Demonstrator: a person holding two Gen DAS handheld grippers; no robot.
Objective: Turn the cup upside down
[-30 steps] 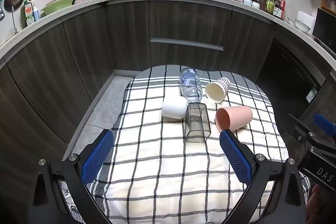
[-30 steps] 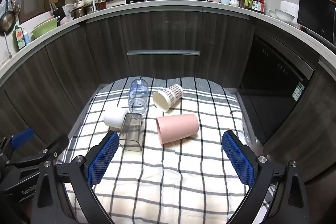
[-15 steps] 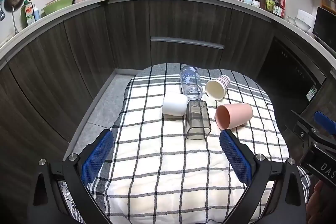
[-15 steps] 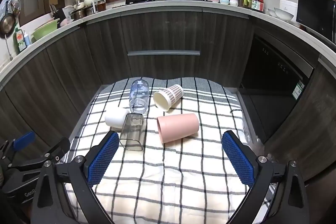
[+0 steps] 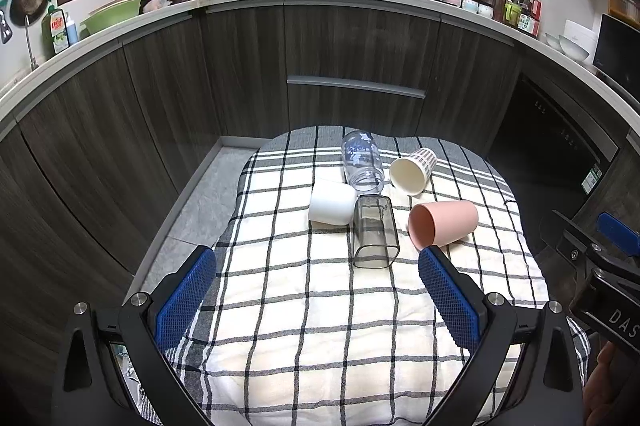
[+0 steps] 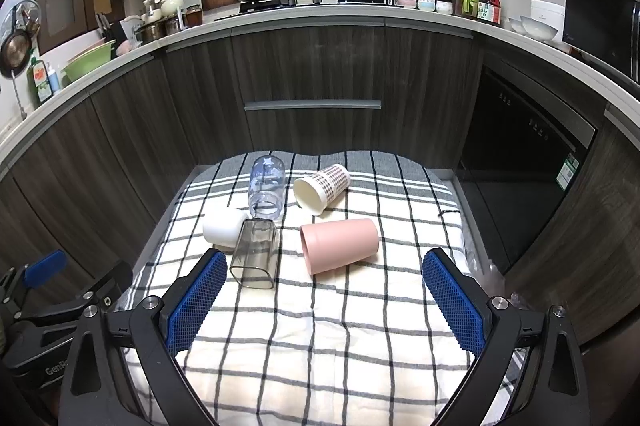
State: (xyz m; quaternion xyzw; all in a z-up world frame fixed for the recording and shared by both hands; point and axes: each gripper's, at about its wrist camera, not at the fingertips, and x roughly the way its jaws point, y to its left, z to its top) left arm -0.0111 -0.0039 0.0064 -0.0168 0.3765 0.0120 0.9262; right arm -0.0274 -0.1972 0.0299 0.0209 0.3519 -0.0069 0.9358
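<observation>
Several cups lie on their sides on a checked cloth (image 5: pixel 320 306): a pink cup (image 5: pixel 444 222) (image 6: pixel 340 244), a smoky square tumbler (image 5: pixel 375 230) (image 6: pixel 256 252), a white cup (image 5: pixel 332 202) (image 6: pixel 222 228), a clear jar (image 5: pixel 362 162) (image 6: pixel 267 190) and a patterned paper cup (image 5: pixel 412 170) (image 6: pixel 322 186). My left gripper (image 5: pixel 316 294) is open and empty, short of the tumbler. My right gripper (image 6: pixel 324 298) is open and empty, short of the pink cup. Each gripper shows at the edge of the other's view.
Dark wood cabinets (image 5: pixel 352 66) curve around the far side of the cloth under a white counter crowded with kitchenware. A dark dishwasher front (image 6: pixel 528 154) stands at the right. Grey floor (image 5: pixel 200 202) shows left of the cloth.
Both grippers have drifted slightly back and up from the cups. The cups have not moved and both grippers stay open.
</observation>
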